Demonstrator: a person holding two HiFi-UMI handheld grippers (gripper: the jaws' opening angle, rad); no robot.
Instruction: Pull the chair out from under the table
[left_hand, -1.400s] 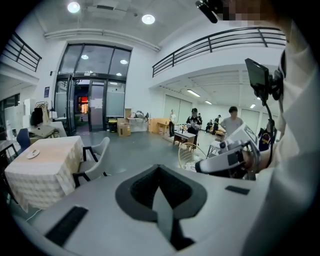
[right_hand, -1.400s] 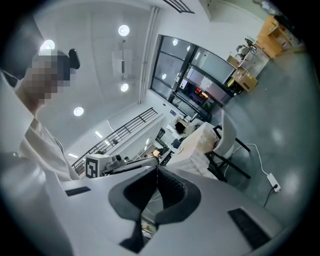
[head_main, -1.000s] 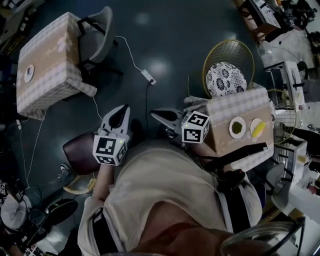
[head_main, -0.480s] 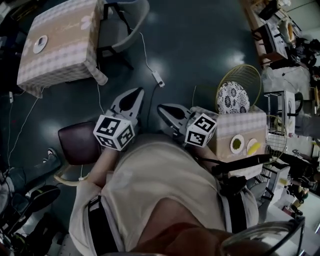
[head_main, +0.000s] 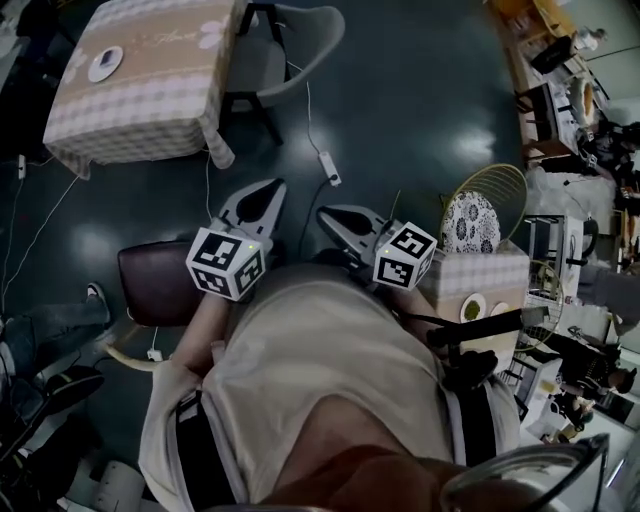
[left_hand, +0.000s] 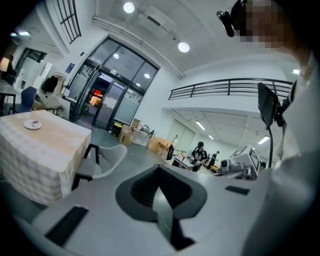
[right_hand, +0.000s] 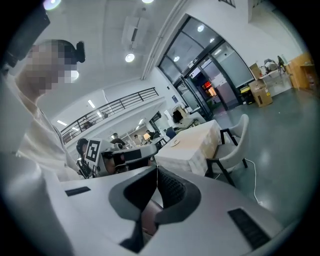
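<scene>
A table (head_main: 140, 100) under a checked cloth stands at the upper left of the head view, with a small plate (head_main: 105, 63) on it. A light grey chair (head_main: 295, 40) with black legs sits at its right side, its seat partly under the cloth. My left gripper (head_main: 268, 195) and right gripper (head_main: 333, 218) are side by side in front of me, well short of the chair, both shut and empty. The left gripper view shows its closed jaws (left_hand: 159, 169), the chair (left_hand: 107, 157) and the table (left_hand: 40, 145). In the right gripper view, the chair (right_hand: 235, 145) is beyond the closed jaws (right_hand: 156, 169).
A white power strip (head_main: 328, 167) and its cable lie on the dark floor between me and the chair. A maroon seat (head_main: 155, 285) is at my left. At my right are a gold wire chair (head_main: 475, 215) and a second clothed table (head_main: 480, 285). A person's shoe (head_main: 92, 293) shows far left.
The table and grey chair have slid rightward and downward in the head view as I moved toward them. Both grippers travelled along, rolled slightly, and stayed shut.
</scene>
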